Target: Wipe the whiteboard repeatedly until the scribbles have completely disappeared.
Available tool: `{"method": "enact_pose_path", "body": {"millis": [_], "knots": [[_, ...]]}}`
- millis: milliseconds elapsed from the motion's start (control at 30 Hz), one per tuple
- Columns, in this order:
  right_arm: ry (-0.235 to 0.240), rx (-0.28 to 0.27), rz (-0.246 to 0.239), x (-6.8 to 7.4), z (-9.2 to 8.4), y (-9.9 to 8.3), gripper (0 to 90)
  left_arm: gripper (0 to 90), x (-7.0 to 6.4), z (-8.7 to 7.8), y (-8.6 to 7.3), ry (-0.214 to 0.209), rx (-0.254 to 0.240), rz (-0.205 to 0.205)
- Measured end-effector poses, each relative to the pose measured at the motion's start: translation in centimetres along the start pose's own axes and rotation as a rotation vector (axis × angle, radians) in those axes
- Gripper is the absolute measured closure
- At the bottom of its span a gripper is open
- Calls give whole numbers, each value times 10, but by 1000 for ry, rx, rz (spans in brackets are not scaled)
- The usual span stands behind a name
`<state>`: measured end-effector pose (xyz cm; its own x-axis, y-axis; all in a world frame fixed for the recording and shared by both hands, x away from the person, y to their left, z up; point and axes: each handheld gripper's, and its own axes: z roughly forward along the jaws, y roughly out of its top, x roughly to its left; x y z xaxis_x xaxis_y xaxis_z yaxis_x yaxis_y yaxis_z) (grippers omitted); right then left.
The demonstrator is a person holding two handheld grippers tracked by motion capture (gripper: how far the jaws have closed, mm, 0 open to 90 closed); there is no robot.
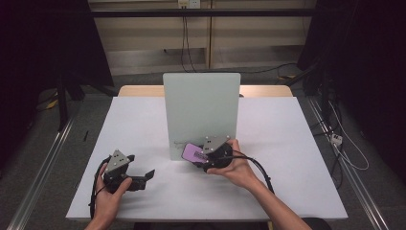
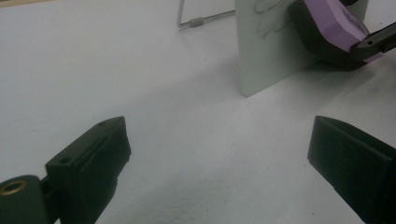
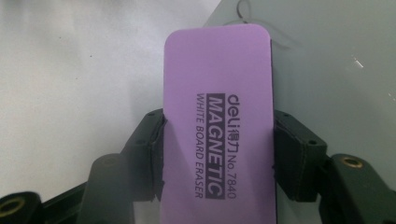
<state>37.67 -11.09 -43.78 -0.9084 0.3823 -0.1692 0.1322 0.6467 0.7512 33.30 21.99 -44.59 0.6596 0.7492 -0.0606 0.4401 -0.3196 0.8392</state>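
A white board stands upright in the middle of the table, with a faint pen scribble near its bottom edge. My right gripper is shut on a purple whiteboard eraser, holding it by its long sides against the board's lower left part. In the right gripper view the eraser fills the gap between the jaws of the right gripper, its printed face towards the camera and the board behind it. My left gripper rests low over the table at the front left, open with nothing between its jaws.
The table top is covered in white. A thin wire stand foot juts out behind the board. Cables trail from both grippers towards the front edge. Dark floor and rails flank the table.
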Motion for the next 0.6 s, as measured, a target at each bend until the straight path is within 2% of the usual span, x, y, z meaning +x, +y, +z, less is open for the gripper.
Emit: {"method": "enact_pose_path", "body": {"millis": [100,200,467,600], "knots": [[3,9,-11,0,0,2,415,56,0,-1,0,1,1,6],[-3,-7,-3,-4,-4,4,415,56,0,-1,0,0,-8,-6],[-88,-85,36,-22,-37,10,416,56,1,-2,0,-1,-5,-6],[-109,-95,45,-26,-46,7,415,56,0,-2,0,-2,-6,-7]]}}
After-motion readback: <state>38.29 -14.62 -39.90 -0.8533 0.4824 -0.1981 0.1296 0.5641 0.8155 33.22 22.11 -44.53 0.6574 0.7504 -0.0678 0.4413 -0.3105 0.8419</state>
